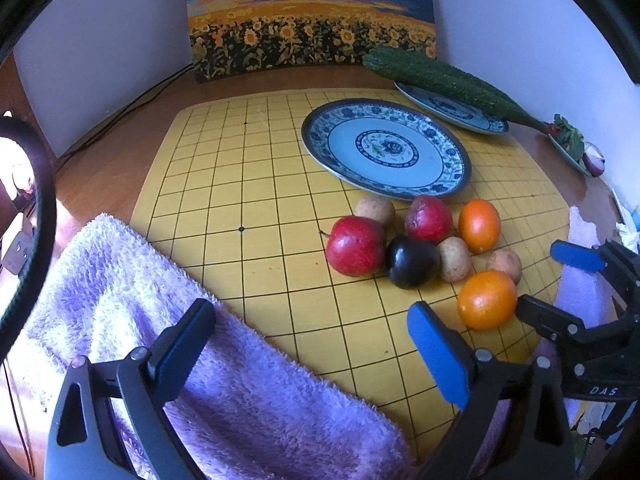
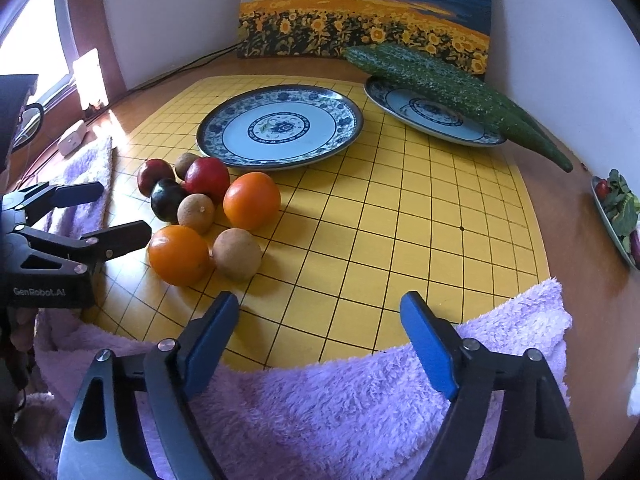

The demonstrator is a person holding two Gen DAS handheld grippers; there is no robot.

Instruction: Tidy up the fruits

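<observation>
Now hovering, both pointing down at a yellow grid board: left gripper spread wide with nothing between the blue pads, poised over the board's near edge and a purple towel; right gripper likewise parted and gripping nothing, hanging over the same board edge and towel.

Sitting clustered on the board, just in front of an empty blue-and-white plate: two oranges (near one, far one), two red apples (one beside the plate, another further left), a dark plum, and three brown kiwis (nearest, middle, farthest mostly hidden). All touching or nearly touching neighbours, none lying on the plate.

Resting on a second patterned plate behind: two long green cucumbers, tips overhanging the rim. Leaning against the wall: a sunflower painting. Showing at the right edge: a small dish of greens.

Seen from the left wrist camera, the near orange almost touching one finger of the right gripper (contact hard to judge).
</observation>
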